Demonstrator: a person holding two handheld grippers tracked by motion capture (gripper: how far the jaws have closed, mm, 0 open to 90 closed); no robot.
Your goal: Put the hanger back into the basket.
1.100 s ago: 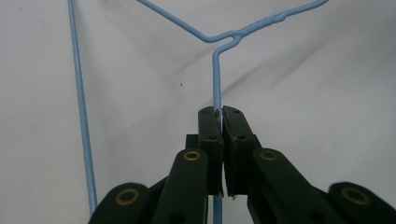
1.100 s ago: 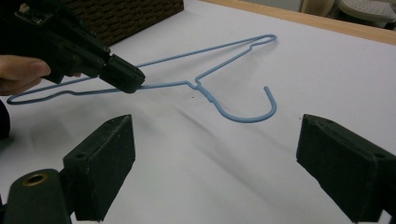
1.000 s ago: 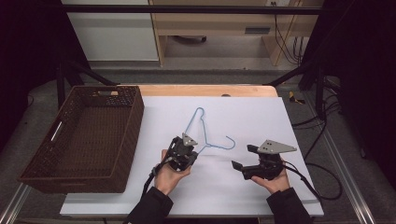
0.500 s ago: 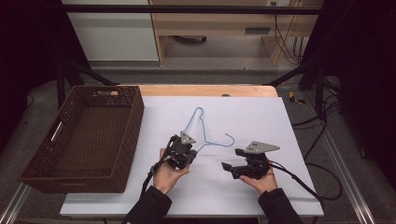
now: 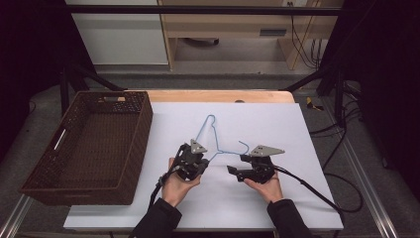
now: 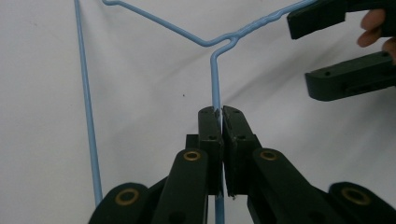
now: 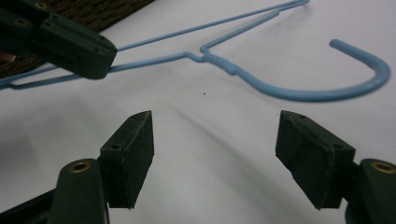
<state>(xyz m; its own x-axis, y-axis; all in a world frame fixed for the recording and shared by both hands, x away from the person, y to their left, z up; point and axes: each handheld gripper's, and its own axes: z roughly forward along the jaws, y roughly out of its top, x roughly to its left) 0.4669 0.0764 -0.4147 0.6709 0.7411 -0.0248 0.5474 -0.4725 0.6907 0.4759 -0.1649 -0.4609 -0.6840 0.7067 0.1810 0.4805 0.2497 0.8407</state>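
White tabletop [image 5: 277, 124] across the middle of the high view, wooden edge [image 5: 213, 95] along its far side; dark wicker basket [image 5: 39, 181] at the left, partly on the white surface and reaching past its left edge, with a pale handle slot on its near left wall.

Light blue wire hanger [image 5: 210, 134] lying on the white surface right of the basket, well apart from it; triangle pointing away toward the far side, hook [image 5: 243, 147] curling toward the right; twisted neck [image 7: 219, 62] and hook clear in the right gripper view, raised a little off the surface there by its shadow.

Left gripper [image 5: 198, 161] held in the left hand [image 5: 176, 183] at the hanger's near corner; jaws pressed together on the blue wire, one straight strand pinched between the pads [image 6: 210, 126] and running up to the neck in the left gripper view.

Right gripper [image 5: 234, 171] held in the right hand [image 5: 265, 186], just beside the hook and slightly nearer the person; jaws apart, having just been closing, with bare white surface between the pads [image 7: 135, 149] and no wire touched; hook lying just beyond the jaw tips; grey three-cornered plate [image 5: 266, 149] on top, black cable [image 5: 317, 193] trailing off to the right.
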